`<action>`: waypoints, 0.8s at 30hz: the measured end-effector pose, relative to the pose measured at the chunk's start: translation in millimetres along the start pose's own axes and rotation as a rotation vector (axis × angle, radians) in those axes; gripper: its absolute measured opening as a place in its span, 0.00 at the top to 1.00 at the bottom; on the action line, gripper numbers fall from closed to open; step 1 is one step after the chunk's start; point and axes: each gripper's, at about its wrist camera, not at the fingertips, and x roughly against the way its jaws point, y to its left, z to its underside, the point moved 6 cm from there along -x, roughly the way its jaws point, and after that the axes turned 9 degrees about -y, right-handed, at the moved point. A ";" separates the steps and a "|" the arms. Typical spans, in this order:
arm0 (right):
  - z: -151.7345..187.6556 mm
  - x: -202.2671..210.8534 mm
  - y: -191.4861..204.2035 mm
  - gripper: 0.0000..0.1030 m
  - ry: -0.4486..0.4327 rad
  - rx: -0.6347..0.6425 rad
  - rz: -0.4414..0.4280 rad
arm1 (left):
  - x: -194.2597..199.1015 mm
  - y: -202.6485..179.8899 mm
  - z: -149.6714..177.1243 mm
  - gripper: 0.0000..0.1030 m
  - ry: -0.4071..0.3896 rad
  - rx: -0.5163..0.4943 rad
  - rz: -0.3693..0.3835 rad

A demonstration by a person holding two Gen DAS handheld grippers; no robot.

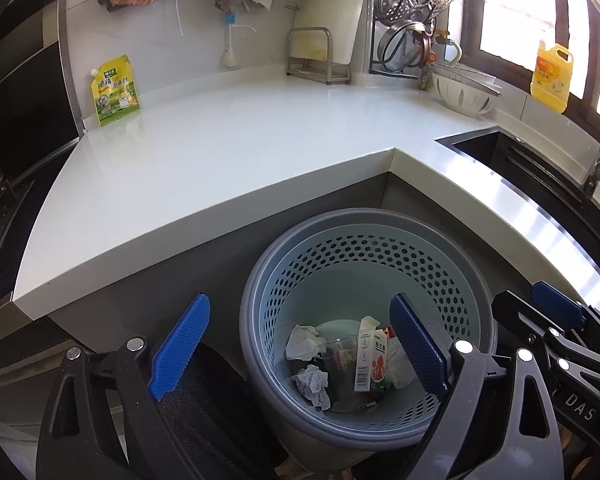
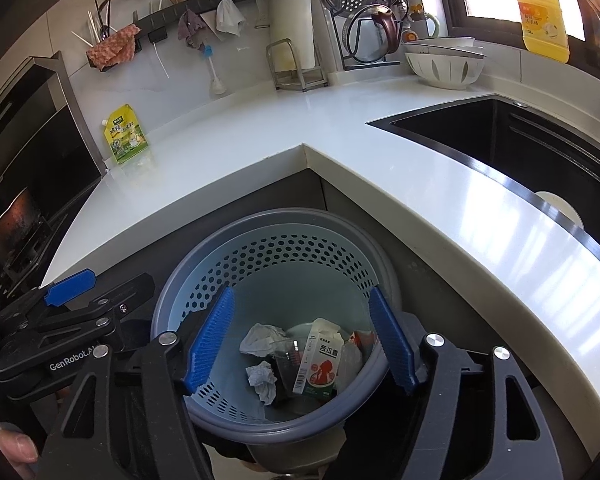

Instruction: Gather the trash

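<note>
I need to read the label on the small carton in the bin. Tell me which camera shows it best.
The right wrist view. There the carton faces the camera between the open fingers of the right gripper, its front print unobstructed. In the left wrist view the carton shows mostly its barcode side, partly behind a finger of the left gripper.

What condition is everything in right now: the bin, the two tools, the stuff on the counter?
Left hand-held gripper: open, empty.
Right hand-held gripper: open, empty.
Bin: uncovered, holding trash.
Carton: inside bin.
Yellow pouch: upright on counter.
Sink: dark inside.
</note>
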 end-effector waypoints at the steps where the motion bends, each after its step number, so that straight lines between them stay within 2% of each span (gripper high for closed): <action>1: -0.1 0.8 -0.2 0.32 -0.001 -0.002 0.004 | 1.3 0.4 -0.7 0.11 -0.004 0.000 -0.003; 14: -3.4 7.7 -5.1 0.21 -0.016 -0.014 0.056 | 10.1 3.7 -6.4 0.06 -0.026 0.001 -0.026; 24: -3.1 4.8 -7.6 0.21 0.002 -0.017 0.074 | 8.2 5.5 -6.5 0.06 -0.017 -0.002 -0.040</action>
